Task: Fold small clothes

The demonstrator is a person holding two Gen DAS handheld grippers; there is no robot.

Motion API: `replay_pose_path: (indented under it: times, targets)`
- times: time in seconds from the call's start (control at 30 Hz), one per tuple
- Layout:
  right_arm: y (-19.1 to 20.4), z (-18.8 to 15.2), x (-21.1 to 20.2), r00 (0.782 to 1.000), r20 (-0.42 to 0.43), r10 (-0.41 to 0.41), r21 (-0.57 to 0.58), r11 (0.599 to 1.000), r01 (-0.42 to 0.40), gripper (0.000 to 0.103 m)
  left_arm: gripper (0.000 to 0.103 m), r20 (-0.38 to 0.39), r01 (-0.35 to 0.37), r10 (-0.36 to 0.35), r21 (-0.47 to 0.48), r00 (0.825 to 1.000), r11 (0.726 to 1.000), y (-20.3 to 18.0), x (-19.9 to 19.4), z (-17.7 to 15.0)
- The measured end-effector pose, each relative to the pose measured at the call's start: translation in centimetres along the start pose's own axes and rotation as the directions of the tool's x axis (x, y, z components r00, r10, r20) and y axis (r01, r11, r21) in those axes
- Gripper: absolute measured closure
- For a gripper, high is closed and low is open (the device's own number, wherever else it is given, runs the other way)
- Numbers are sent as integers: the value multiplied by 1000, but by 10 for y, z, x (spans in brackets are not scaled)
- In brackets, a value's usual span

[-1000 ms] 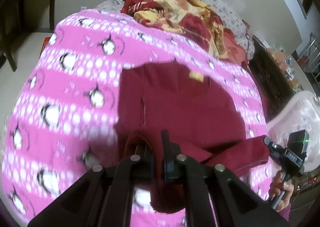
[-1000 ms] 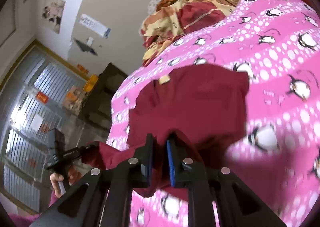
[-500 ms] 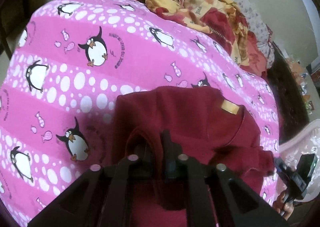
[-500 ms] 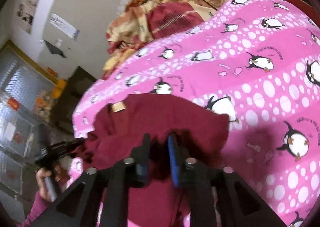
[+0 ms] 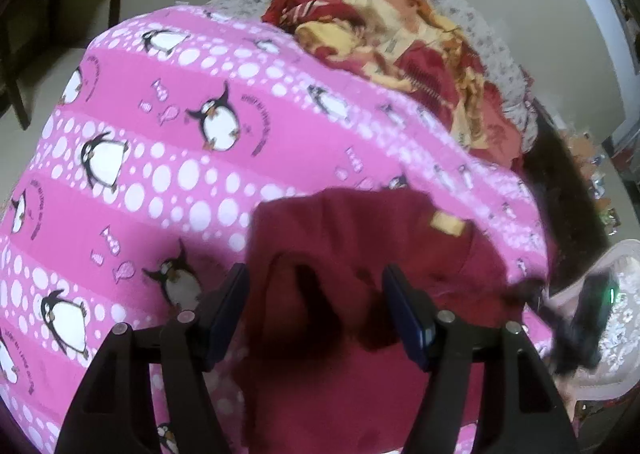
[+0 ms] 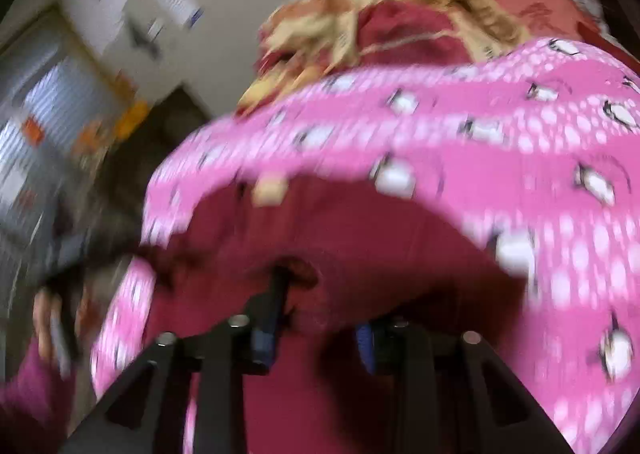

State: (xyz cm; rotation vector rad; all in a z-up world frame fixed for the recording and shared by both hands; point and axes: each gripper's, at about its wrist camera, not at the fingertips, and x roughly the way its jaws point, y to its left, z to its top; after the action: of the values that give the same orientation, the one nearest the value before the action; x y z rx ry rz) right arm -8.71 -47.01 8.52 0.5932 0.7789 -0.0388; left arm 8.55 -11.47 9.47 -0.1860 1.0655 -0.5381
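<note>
A small dark red garment (image 5: 360,238) with a tan neck label (image 5: 448,224) lies on the pink penguin bedsheet (image 5: 160,174). My left gripper (image 5: 316,294) is open, its jaws wide apart over a raised fold of the garment. In the blurred right wrist view the garment (image 6: 360,222) lies just ahead, and my right gripper (image 6: 320,318) is open with cloth bunched between its spread jaws. The right gripper also shows blurred at the far right of the left wrist view (image 5: 580,318).
A crumpled red and yellow blanket (image 5: 400,46) is heaped at the head of the bed on a grey patterned pillow (image 5: 500,54). A dark chair (image 5: 24,34) stands at the left. A dark cabinet (image 6: 160,126) and a barred window (image 6: 36,134) are to the right gripper's left.
Both grippers were shut on the garment's lower edge and carried it forward over the upper part. Now both have opened, letting the fold go.
</note>
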Motion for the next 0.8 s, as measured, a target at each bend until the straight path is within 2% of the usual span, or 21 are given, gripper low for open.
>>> replay_pose_path:
  times: [0.03,0.13,0.2,0.23,0.27,0.4,0.53,0.67,0.7,0.73,0.8]
  targets:
    - [-9,10,13,1000,-15,-12,56,998,13,59,36,-5,3,-3,-12,1000,1000,2,1,-2]
    - [-14,19,16,1000,-15,-24,86,996,26,59,33,2,0,1,-30,1000,1000,10,-4,-4]
    - [-8,13,-2,1000,9,-13,70,997,13,49,30,18,-4,4,-41,1000,999,16,-9,-4]
    - [-5,11,-9,1000,16,-8,63,998,7,38,29,24,-1,2,-50,1000,999,19,-11,-4]
    - [-3,6,-19,1000,21,0,49,999,-1,35,29,27,5,-4,-56,1000,998,21,-12,-4]
    - [-3,-27,-53,999,-47,-13,32,999,15,35,29,-2,1,-2,-50,1000,999,19,-5,-13]
    - [-7,-67,-86,997,-78,8,24,1000,-6,34,29,-65,26,-27,-25,997,999,18,2,-41]
    - [3,-100,-86,989,-150,0,-28,1000,-4,35,29,-98,-7,9,16,995,1000,19,2,-69]
    - [5,-106,-81,986,-166,4,-48,999,-12,35,29,-103,-6,8,20,995,1000,19,0,-75]
    - [9,-113,-70,981,-193,-9,-79,997,-6,41,29,-102,-3,5,18,995,1000,21,-2,-80]
    - [10,-121,-53,974,-219,-60,-105,994,37,65,29,-107,-9,11,13,994,1000,24,-5,-87]
